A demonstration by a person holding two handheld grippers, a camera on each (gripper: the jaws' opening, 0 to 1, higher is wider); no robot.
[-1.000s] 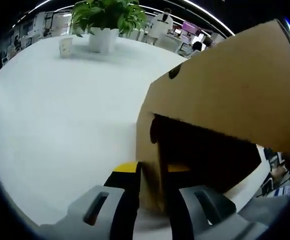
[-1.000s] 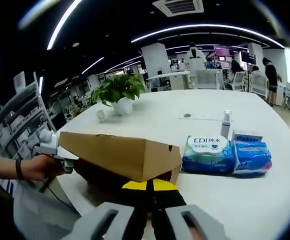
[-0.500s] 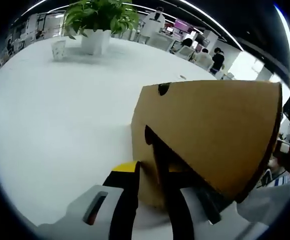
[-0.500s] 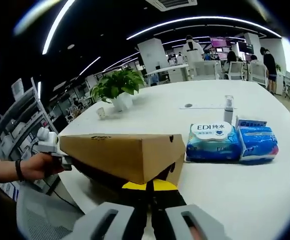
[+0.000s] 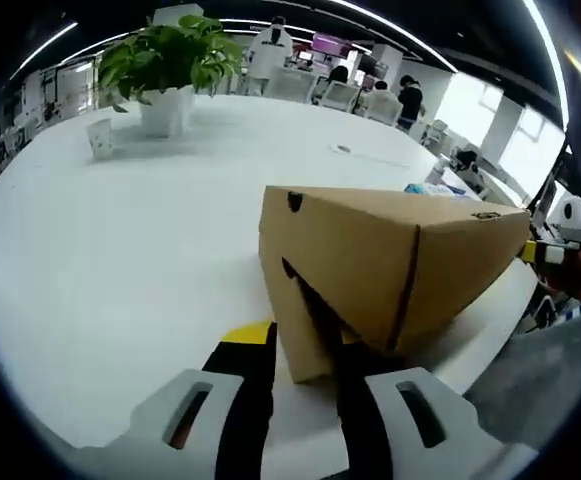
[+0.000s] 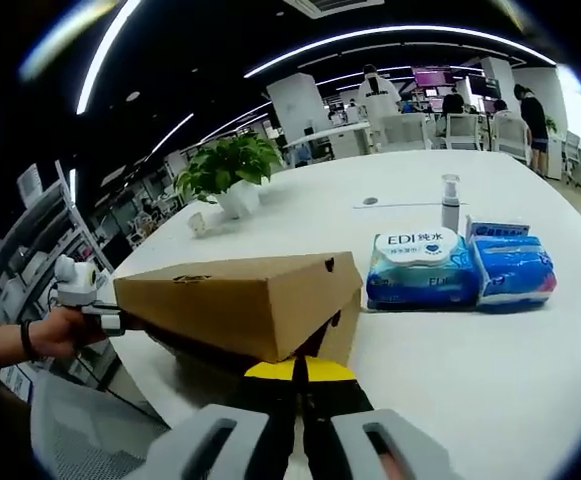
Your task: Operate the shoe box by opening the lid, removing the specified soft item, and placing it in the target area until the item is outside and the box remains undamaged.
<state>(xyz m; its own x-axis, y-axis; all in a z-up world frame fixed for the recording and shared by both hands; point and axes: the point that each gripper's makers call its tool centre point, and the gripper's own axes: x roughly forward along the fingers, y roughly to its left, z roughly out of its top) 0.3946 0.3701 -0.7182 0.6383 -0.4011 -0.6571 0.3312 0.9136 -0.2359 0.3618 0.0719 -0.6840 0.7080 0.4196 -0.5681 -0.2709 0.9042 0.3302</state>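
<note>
The shoe box (image 5: 370, 270) sat at the near edge of the white table (image 5: 120, 250), and its lid (image 6: 240, 300) had dropped over the last second: a moment before it gaped wide over a dark interior, and by now only a narrow wedge of gap was left along the front. I judged that a step backward, since the soft item was still inside and I could not see it.

My left gripper (image 5: 305, 350) was clenched on the cardboard flap at the box's near corner. My right gripper (image 6: 298, 385) had its jaws pressed together right at the lid's front corner; whether any cardboard was pinched between them I could not tell.

Just beyond the box lay two packs of wipes (image 6: 460, 270) side by side, with a small pump bottle (image 6: 451, 203) behind them. Farther across the table stood a potted plant (image 5: 165, 70) and a paper cup (image 5: 99, 138). Around it all was an open office with ceiling light strips, desks and people in the distance.
</note>
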